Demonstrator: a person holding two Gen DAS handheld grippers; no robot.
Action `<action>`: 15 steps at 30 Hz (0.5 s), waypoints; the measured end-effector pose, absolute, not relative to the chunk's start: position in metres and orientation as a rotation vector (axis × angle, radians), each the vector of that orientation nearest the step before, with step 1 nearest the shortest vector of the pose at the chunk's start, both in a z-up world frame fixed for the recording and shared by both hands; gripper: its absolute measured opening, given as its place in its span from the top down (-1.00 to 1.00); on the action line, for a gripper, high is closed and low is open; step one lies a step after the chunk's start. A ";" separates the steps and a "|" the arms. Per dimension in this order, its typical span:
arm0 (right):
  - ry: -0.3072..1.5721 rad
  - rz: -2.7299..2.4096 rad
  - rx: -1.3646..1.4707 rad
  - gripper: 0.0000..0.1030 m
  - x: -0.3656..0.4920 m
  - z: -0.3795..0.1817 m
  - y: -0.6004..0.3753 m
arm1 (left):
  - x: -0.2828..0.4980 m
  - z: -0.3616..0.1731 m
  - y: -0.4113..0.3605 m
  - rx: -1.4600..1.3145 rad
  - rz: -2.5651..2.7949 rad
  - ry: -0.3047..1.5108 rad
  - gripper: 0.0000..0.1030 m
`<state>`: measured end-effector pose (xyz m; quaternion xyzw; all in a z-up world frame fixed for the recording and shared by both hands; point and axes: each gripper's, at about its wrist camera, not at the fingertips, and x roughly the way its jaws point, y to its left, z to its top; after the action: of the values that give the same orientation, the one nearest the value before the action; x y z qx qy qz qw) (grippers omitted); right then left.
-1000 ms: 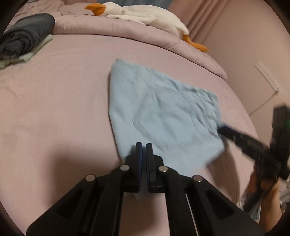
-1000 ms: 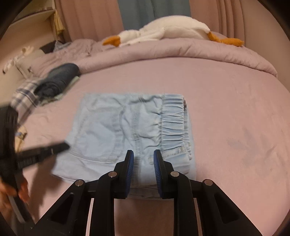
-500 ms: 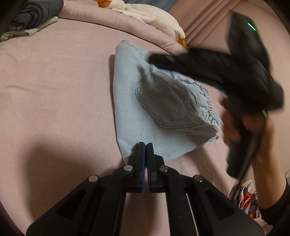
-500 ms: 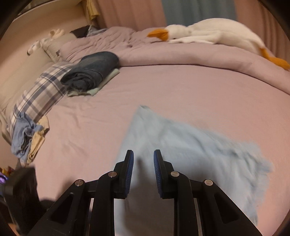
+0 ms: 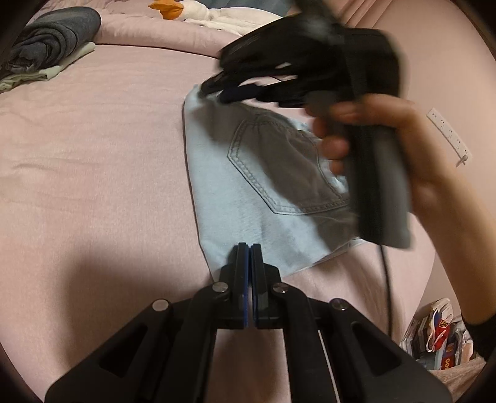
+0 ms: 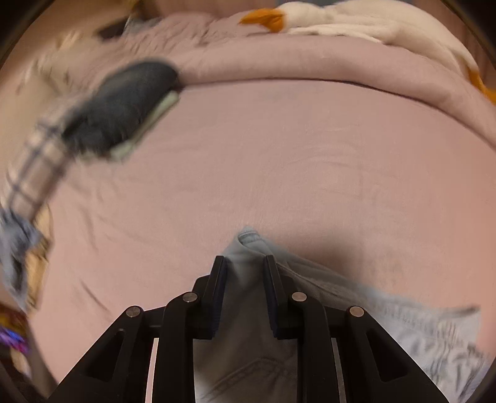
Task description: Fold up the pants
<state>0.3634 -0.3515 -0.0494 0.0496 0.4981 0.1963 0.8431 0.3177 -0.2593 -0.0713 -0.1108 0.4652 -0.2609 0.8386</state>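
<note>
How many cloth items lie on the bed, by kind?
Light blue folded pants: 1
Dark grey folded garment: 1
Pale folded cloth under it: 1
Goose plush toy: 1
Total: 4

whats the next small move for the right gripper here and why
Probably close the right gripper on the far corner of the pale blue pants. Its jaws are open with the cloth's corner between them, not yet pinched, while the left gripper looks shut at the near edge. A grip there would let the fold be finished or squared.
</note>
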 end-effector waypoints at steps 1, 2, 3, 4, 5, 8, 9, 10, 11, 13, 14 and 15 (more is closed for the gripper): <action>1.025 0.418 0.153 0.57 0.355 -0.040 -0.360 | 0.316 -0.071 -0.260 -0.226 -0.547 0.982 0.93; 1.000 0.432 0.182 0.57 0.344 -0.032 -0.368 | 0.315 -0.070 -0.262 -0.212 -0.542 0.980 0.93; 0.978 0.438 0.185 0.57 0.331 -0.024 -0.375 | 0.315 -0.069 -0.263 -0.204 -0.540 0.979 0.92; 0.953 0.425 0.156 0.57 0.314 -0.015 -0.385 | 0.315 -0.069 -0.264 -0.201 -0.538 0.980 0.92; 0.938 0.409 0.120 0.57 0.300 -0.011 -0.390 | 0.315 -0.069 -0.264 -0.200 -0.537 0.982 0.92; 0.901 0.327 -0.006 0.56 0.250 -0.003 -0.413 | 0.314 -0.068 -0.267 -0.195 -0.529 0.983 0.92; 0.890 0.293 -0.047 0.56 0.234 -0.003 -0.421 | 0.314 -0.067 -0.268 -0.189 -0.524 0.982 0.92; 0.878 0.257 -0.078 0.56 0.222 -0.004 -0.430 | 0.315 -0.067 -0.271 -0.181 -0.520 0.981 0.92; 0.871 0.230 -0.098 0.56 0.211 -0.006 -0.438 | 0.314 -0.066 -0.272 -0.174 -0.515 0.981 0.92; 0.859 0.201 -0.090 0.56 0.191 -0.007 -0.454 | 0.314 -0.065 -0.275 -0.161 -0.505 0.984 0.92; 0.857 0.196 -0.072 0.56 0.184 -0.010 -0.460 | 0.310 -0.064 -0.272 -0.153 -0.502 0.985 0.92; 0.864 0.193 -0.054 0.56 0.180 -0.012 -0.466 | 0.310 -0.064 -0.272 -0.140 -0.498 0.985 0.92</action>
<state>0.1801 -0.4664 -0.0119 -0.0261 0.4179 0.0932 0.9033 0.3098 -0.2720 -0.0644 -0.0664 0.4676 -0.2365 0.8491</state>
